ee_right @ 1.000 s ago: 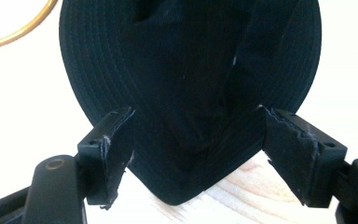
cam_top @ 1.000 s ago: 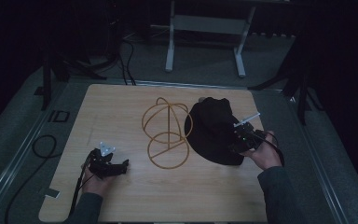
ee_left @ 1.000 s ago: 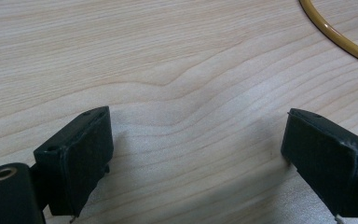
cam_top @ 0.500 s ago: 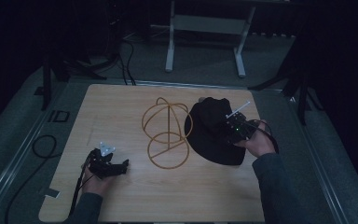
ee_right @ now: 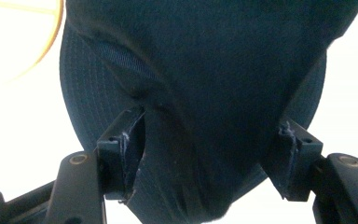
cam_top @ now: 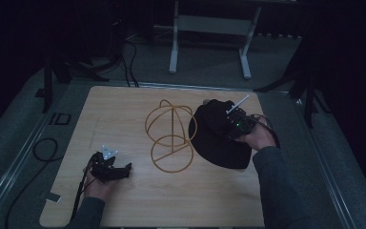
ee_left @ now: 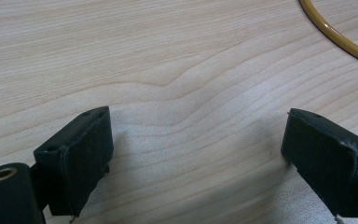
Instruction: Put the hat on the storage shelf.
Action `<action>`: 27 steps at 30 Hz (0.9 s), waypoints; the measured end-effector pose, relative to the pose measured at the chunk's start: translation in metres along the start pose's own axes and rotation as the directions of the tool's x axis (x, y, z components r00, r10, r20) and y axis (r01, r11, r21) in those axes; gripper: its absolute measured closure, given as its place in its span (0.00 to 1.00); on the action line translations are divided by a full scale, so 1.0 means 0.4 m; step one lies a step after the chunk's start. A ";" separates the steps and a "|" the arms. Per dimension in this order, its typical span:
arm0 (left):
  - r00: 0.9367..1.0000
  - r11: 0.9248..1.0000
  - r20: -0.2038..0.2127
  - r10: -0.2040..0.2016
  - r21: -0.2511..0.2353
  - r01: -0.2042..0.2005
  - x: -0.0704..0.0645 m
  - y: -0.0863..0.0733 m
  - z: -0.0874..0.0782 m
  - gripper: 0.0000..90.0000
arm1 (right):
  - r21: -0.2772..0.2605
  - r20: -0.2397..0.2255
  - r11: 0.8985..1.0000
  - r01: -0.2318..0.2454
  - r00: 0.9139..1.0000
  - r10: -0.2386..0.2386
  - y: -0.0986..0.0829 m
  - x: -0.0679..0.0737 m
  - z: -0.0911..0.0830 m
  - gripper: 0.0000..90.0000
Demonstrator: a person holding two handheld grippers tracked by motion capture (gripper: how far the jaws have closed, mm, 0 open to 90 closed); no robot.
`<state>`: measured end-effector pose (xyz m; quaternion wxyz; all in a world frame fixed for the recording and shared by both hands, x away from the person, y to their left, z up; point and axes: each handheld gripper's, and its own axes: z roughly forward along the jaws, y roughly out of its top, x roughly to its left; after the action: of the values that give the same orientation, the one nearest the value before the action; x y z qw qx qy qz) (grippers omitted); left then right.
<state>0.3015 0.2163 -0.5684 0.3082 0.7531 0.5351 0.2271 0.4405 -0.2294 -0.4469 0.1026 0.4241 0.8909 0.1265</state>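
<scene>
Cap (ee_right: pixel 205 93) lies between the spread right tongs (ee_right: pixel 205 158), crown straddled for a likely pinch. Left tongs (ee_left: pixel 198 154) rest open over bare bench (ee_left: pixel 168 56), idle.

A pale wooden table (cam_top: pixel 124 114) carries everything. Near its centre sits a yellow wire frame (cam_top: pixel 170 135), its ring flat on the wood. At about three o'clock lies a black cap (cam_top: pixel 217 140), just beside the frame. Bare wood grain fills the left half, toward nine o'clock.
</scene>
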 end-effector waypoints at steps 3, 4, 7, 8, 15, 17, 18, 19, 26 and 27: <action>1.000 1.000 0.000 0.000 0.000 0.000 0.000 0.000 0.000 0.10 | 0.023 -0.009 1.000 -0.002 1.000 0.002 0.011 -0.006 0.010 0.42; 1.000 1.000 0.000 0.000 0.000 0.000 0.000 0.000 0.000 0.10 | 0.027 -0.017 1.000 -0.002 1.000 0.003 0.015 -0.007 0.012 0.43; 1.000 1.000 0.000 0.000 0.000 0.000 0.000 0.000 0.000 0.10 | 0.042 -0.022 0.999 -0.010 1.000 0.011 0.021 -0.011 0.018 0.45; 1.000 1.000 0.000 0.000 0.000 0.000 0.000 0.000 0.000 0.10 | 0.057 -0.035 0.998 -0.015 0.999 0.017 0.027 -0.016 0.025 0.48; 1.000 1.000 0.000 0.001 0.000 -0.001 0.000 0.000 0.000 0.10 | 0.093 -0.063 0.995 -0.019 0.998 0.025 0.043 -0.022 0.037 0.66; 1.000 1.000 0.000 0.001 0.000 -0.001 0.000 0.000 0.000 0.10 | 0.096 -0.064 0.995 -0.019 0.998 0.025 0.046 -0.023 0.038 0.74; 1.000 1.000 0.000 0.002 0.001 -0.002 0.000 0.000 0.000 0.10 | 0.099 -0.066 0.995 -0.016 0.998 0.022 0.047 -0.023 0.039 0.79; 1.000 1.000 0.001 0.002 0.000 -0.002 0.000 0.000 0.000 0.10 | 0.105 -0.068 0.994 -0.013 0.998 0.020 0.047 -0.023 0.040 0.83; 1.000 1.000 0.001 0.002 0.001 -0.002 0.000 0.000 0.000 0.10 | 0.091 -0.064 0.996 -0.006 0.998 0.012 0.044 -0.024 0.035 0.97; 1.000 1.000 0.001 0.002 0.001 -0.002 0.000 0.000 0.000 0.10 | 0.083 -0.059 0.997 -0.004 0.998 0.009 0.043 -0.024 0.032 0.97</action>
<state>0.3016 0.2165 -0.5684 0.3079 0.7538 0.5344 0.2269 0.4628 -0.2247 -0.4530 0.0579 0.4269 0.8966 0.1023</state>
